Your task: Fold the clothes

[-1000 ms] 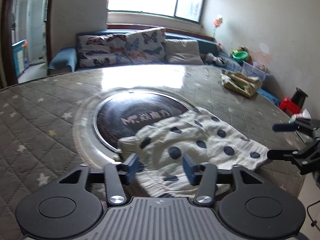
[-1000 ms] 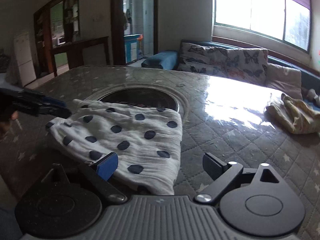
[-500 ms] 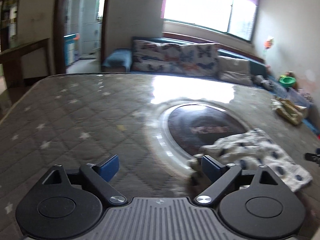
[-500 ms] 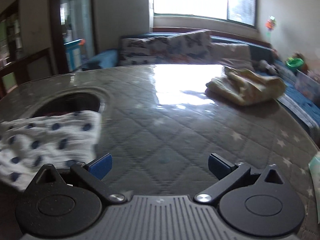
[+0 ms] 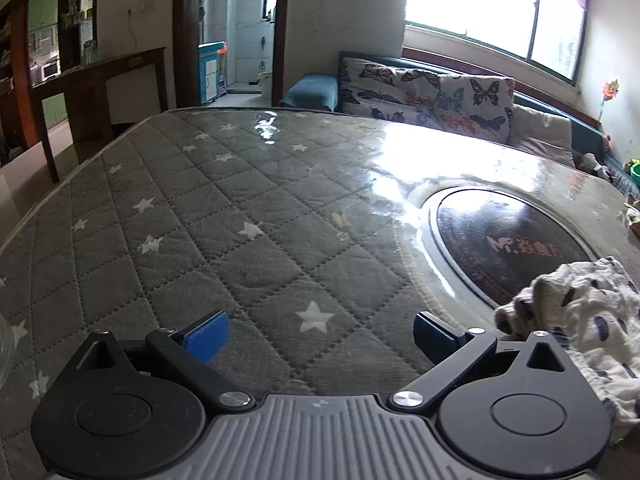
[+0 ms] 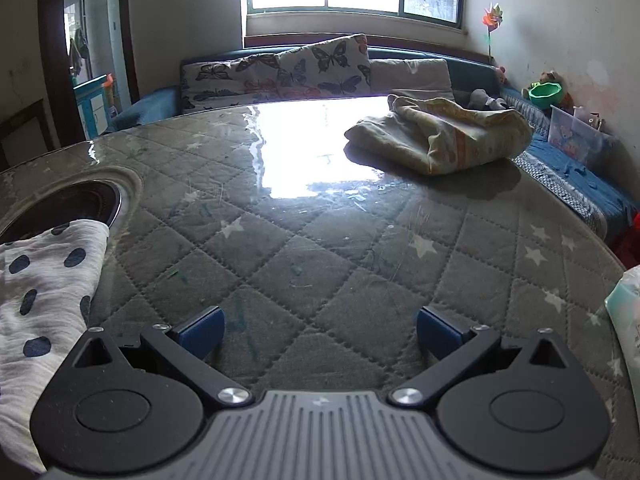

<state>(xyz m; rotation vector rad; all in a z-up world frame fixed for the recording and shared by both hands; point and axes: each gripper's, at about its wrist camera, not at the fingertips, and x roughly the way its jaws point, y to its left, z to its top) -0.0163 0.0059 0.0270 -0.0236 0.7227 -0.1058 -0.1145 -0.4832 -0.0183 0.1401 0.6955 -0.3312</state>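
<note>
Two hand-held grippers, left [image 5: 322, 336] and right [image 6: 320, 332], spread wide above table [image 6: 320, 240]

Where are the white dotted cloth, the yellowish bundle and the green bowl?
white cloth with dark blue dots [image 6: 44, 280]: right wrist view, its flat middle.
yellowish crumpled fabric bundle [image 6: 444, 136]: right wrist view, its centre.
green plastic bowl [image 6: 545, 92]: right wrist view, its front wall.

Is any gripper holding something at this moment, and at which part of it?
Nothing is held. The left gripper and right gripper are both open over the table; the dotted cloth lies free beside them.
</note>
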